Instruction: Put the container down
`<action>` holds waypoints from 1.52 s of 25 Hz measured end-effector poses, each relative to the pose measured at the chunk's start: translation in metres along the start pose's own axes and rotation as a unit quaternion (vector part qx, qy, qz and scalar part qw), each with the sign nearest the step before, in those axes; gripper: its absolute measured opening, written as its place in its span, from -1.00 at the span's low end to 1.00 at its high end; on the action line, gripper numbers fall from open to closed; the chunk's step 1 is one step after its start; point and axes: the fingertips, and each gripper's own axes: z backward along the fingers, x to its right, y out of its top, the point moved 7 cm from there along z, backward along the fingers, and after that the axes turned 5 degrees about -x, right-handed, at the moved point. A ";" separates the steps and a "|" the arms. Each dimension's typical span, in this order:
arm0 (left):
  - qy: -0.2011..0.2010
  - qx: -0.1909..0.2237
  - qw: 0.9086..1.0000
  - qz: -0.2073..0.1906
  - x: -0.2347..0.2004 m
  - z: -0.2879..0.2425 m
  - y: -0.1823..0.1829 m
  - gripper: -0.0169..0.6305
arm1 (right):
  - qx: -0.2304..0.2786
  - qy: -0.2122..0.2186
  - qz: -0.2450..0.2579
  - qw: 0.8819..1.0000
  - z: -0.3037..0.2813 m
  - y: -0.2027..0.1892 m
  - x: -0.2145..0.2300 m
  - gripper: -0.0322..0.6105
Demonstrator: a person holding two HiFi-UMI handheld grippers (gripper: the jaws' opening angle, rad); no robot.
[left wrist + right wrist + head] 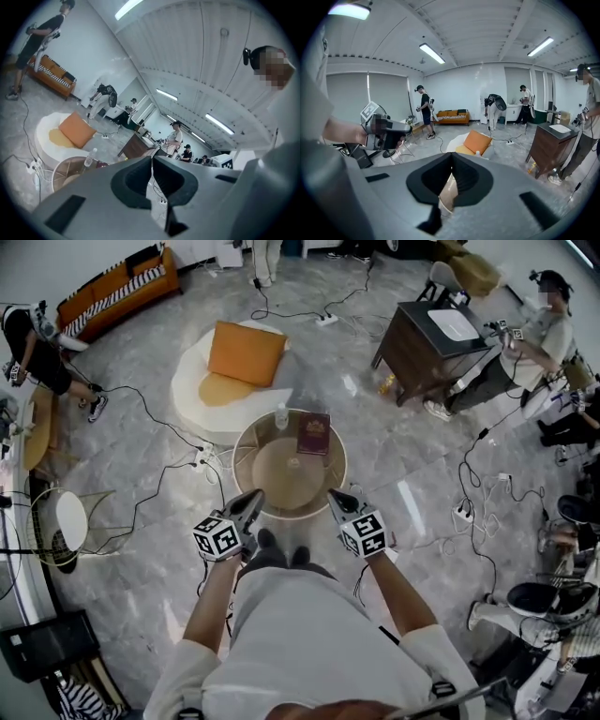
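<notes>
Your left gripper (253,498) and right gripper (335,497) were both closed on nothing, just at the near rim of the round container (292,514). It stood on the floor, with a water bottle (281,415) and a dark red book (313,434) at its far side. It looked light but wide and thin-walled, so opposite points on the rim seemed the surest hold.

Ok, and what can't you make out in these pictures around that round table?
- Dark red book: cover print too small in the head view.
- Small object at the round table's middle: too small to name.
- Round table in the right gripper view: only a sliver shows past the right gripper's shut jaws.
- Clear bottle: fill level too small to tell.
</notes>
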 end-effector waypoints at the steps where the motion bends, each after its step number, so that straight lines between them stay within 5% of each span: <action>1: 0.002 -0.001 1.000 -0.008 0.002 0.003 0.002 -0.90 | 0.002 0.000 0.001 1.000 0.003 0.001 -0.002 -0.91; 15: 0.009 -0.013 0.997 -0.072 -0.015 0.049 0.046 -0.90 | 0.031 -0.041 0.006 0.999 0.004 0.046 -0.033 -0.91; 38: -0.001 0.000 0.997 -0.078 -0.036 0.057 0.078 -0.90 | 0.051 -0.095 0.002 0.994 0.015 0.072 -0.026 -0.91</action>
